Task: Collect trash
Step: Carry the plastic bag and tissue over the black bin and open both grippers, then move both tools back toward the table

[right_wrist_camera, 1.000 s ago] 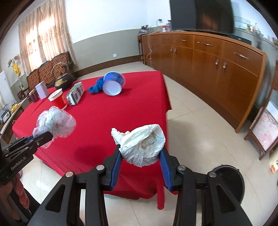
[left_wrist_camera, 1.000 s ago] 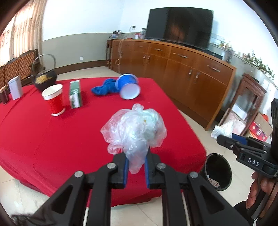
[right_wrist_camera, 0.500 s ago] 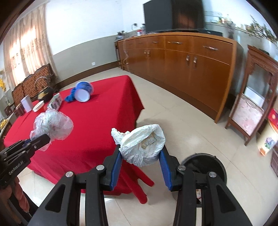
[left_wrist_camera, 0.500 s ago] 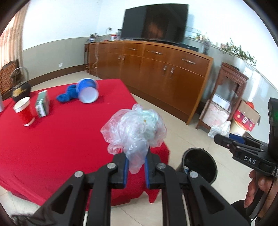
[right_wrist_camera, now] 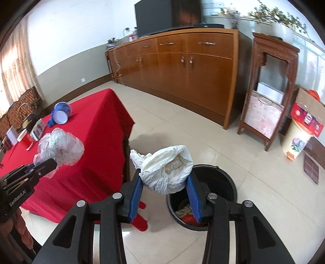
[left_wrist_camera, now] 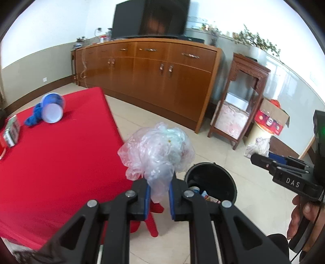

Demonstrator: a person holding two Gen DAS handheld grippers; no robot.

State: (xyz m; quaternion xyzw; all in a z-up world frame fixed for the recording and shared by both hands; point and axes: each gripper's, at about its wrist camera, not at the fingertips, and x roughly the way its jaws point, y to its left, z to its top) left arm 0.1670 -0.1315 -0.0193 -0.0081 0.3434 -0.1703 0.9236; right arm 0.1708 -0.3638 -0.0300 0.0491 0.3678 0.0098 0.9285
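Left hand-held gripper [left_wrist_camera: 158, 195] clamped on one crumpled clear plastic bag [left_wrist_camera: 156, 151], blue pads pinching its lower tail, the ball of film bulging above the fingertips. Seen from the right wrist view at 9 o'clock: same clear bag [right_wrist_camera: 60, 146] carried over the edge of the red-clothed tabletop [right_wrist_camera: 95, 130].

Right hand-held gripper [right_wrist_camera: 165, 195] closed on one crumpled white plastic bag [right_wrist_camera: 166, 168], squeezed between both blue pads, yellowish contents showing in its open mouth. From the left wrist view, only the black body of this gripper [left_wrist_camera: 284, 172] in sight at 3 o'clock, held by a hand [left_wrist_camera: 302, 215]; its load hidden there.

One round black trash bin [right_wrist_camera: 221, 182] on the tiled floor, directly beyond the white bag at 5 o'clock of it, scraps lying inside. In the left view, same bin [left_wrist_camera: 221, 178] just at 4 o'clock of the clear bag.

On the tabletop [left_wrist_camera: 50, 158], far side at 10 o'clock: one tipped-over blue cup [left_wrist_camera: 52, 107] touching one blue cloth [left_wrist_camera: 32, 117], one green box [left_wrist_camera: 11, 130], one red paper cup [right_wrist_camera: 25, 138].

One long wooden sideboard [left_wrist_camera: 154, 77] along the wall, one black television [left_wrist_camera: 150, 18] on top.
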